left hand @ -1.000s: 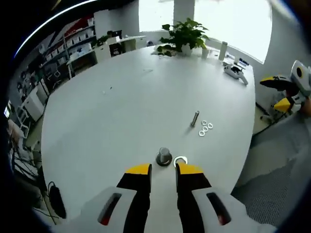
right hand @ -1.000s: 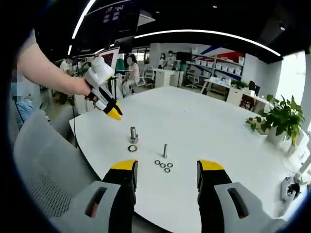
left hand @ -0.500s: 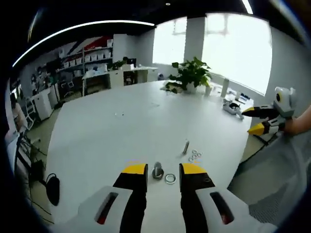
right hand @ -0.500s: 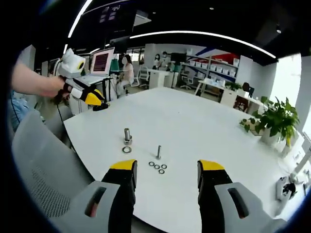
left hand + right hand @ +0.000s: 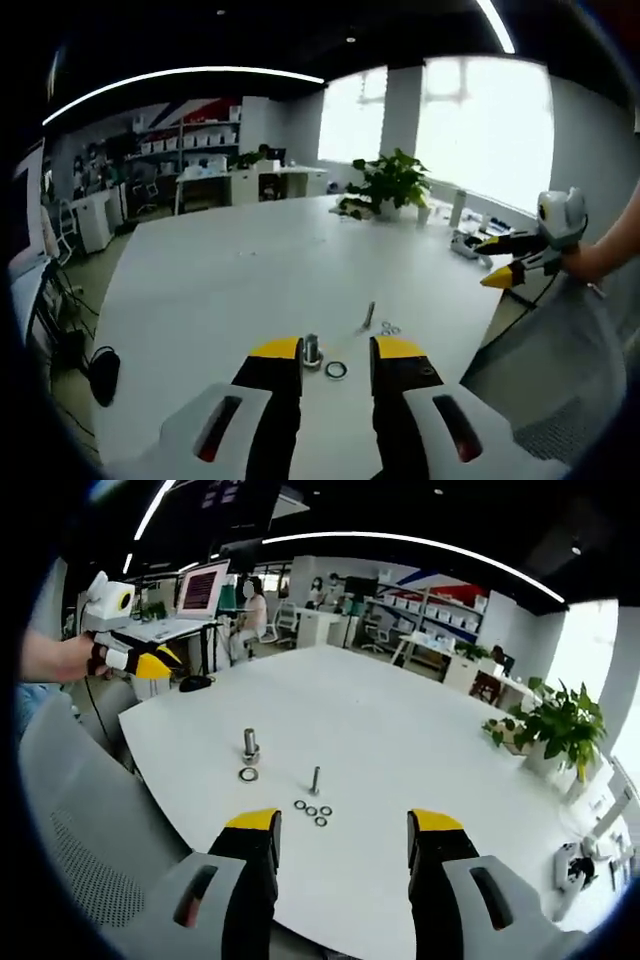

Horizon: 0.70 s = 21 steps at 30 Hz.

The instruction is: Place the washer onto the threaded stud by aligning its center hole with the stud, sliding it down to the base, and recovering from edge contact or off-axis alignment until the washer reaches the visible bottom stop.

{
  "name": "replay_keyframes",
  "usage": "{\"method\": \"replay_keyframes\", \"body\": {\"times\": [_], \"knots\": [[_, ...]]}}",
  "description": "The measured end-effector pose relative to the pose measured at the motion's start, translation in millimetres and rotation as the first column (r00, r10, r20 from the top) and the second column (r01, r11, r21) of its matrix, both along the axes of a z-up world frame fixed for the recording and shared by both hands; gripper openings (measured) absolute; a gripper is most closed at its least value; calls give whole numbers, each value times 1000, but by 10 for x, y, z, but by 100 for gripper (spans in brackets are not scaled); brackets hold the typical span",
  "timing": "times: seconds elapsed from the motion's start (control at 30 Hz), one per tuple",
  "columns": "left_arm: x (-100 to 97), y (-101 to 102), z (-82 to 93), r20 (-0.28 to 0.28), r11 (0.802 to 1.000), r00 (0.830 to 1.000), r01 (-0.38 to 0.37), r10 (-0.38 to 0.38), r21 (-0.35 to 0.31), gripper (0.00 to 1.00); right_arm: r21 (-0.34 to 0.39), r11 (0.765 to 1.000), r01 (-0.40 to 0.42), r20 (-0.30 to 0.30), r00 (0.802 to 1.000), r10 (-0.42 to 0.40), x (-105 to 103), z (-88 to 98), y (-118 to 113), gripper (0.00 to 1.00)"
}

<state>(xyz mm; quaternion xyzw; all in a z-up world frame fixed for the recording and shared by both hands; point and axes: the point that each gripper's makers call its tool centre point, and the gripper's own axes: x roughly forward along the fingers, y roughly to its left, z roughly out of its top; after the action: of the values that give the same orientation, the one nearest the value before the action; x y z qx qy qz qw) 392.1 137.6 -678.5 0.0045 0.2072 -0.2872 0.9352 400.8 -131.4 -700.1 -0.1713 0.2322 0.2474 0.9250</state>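
Two empty claws: left gripper [image 5: 335, 350] jaws narrowly parted, right gripper [image 5: 340, 825] wide. Flat silver ring washer [image 5: 336, 370] lies just ahead between the left jaws, beside upright grey threaded stud [image 5: 311, 350]; left is nearer.

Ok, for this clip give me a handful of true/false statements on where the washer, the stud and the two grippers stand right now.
1. The large flat metal ring washer lies on the white table beside the upright threaded metal stud, not on it. True.
2. The right gripper is shut on a washer. False: its jaws stand wide apart with nothing between them.
3. Four small metal washers lie clustered near a slim upright bolt. True.
4. The left gripper holds the stud. False: stud and washer sit on the table past its yellow tips, with nothing gripped.
5. The potted green plant stands next to the stud. False: it stands far off, at the table's other side.
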Motion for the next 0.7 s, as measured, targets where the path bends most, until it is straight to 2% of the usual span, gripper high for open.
{"method": "replay_keyframes", "body": {"times": [0.27, 0.43, 0.57, 0.7], "knots": [[26, 110, 9, 22, 1000, 1000, -16, 16, -10, 26, -18, 1000, 4, -3, 1000, -4, -8, -8, 4, 54], [14, 96, -24, 3, 999, 1000, -29, 29, -23, 26, -19, 1000, 18, -4, 1000, -18, -5, -10, -33, 54], [7, 45, -62, -10, 1000, 1000, -13, 13, 4, 26, -11, 1000, 11, -2, 1000, -11, -6, -1, -12, 54], [52, 9, -88, -29, 1000, 999, -13, 14, 4, 26, -12, 1000, 9, -15, 1000, -9, -13, -19, 2, 54]]}}
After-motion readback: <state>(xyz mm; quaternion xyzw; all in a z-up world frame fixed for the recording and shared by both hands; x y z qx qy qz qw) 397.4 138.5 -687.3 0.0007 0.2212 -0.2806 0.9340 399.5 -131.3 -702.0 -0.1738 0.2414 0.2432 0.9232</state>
